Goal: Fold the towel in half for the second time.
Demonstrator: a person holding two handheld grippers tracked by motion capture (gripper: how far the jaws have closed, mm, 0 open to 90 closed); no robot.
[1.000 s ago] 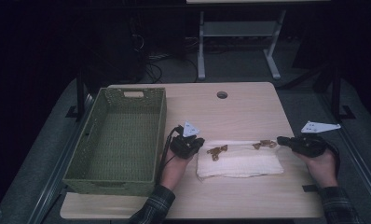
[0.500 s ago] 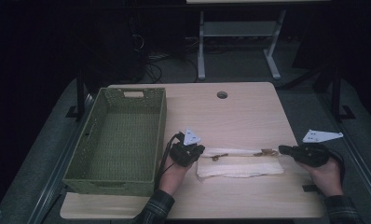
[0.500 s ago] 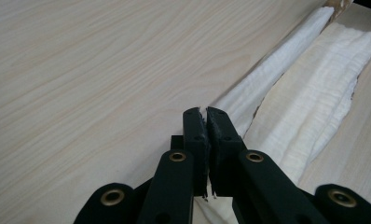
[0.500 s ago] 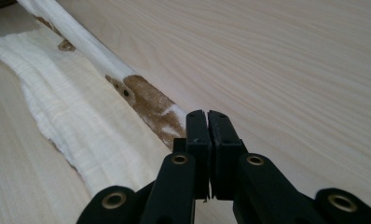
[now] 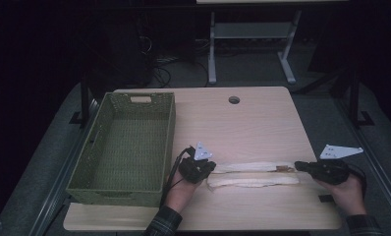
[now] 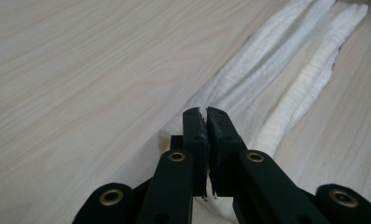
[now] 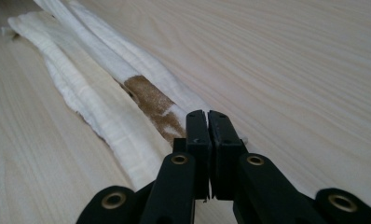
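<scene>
The white cloth lies on the near middle of the table, now a long narrow strip running left to right; a second ago it was a wider rectangle. Its far edge has been carried toward the near edge, so a lengthwise fold looks almost made.

The left tool has its jaws pressed together on the cloth's left end, with fabric pinched between the pads in the left gripper view. The right tool is likewise clamped on the right end, beside a brown patch on the cloth.

Both ends have come nearer the person. What seems left is to lay the edge down and let go.

The green basket stands empty to the left, apart from the cloth.
</scene>
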